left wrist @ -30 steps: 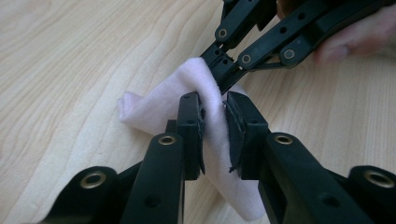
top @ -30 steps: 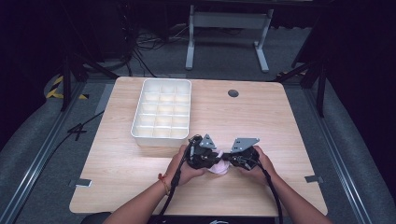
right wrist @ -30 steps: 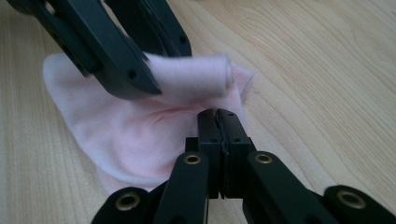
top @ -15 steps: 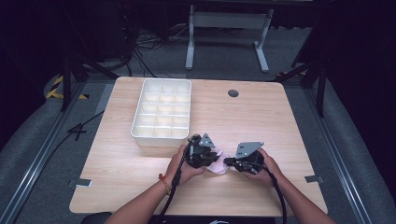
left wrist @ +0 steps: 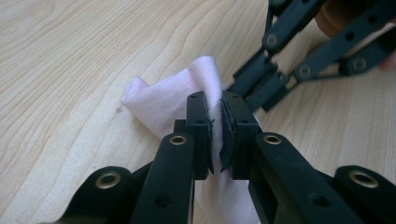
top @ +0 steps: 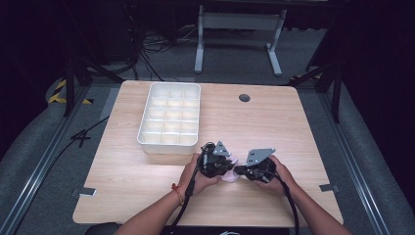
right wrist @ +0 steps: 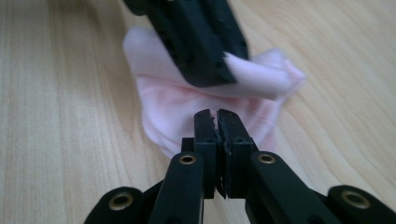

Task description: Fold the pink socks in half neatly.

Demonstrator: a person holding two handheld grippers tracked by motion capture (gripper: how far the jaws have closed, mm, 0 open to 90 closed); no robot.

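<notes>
A pale pink cloth lies crumpled on the wooden table near its front edge, between my two grippers. My left gripper is shut on a raised fold of the cloth. It also appears from the front as the left gripper, with the pinched fold sticking out to the right. My right gripper is shut, its tips right at the near side of the cloth; no fabric shows between its jaws. From above, the left gripper and right gripper nearly meet tip to tip.
A white tray divided into several empty compartments stands just behind and left of the hands. A dark round grommet sits in the table's far side. Bare wood stretches to the left and right of the hands.
The right gripper has shifted slightly toward the person's side of the table. The left gripper stays shut on the cloth in nearly the same spot.
</notes>
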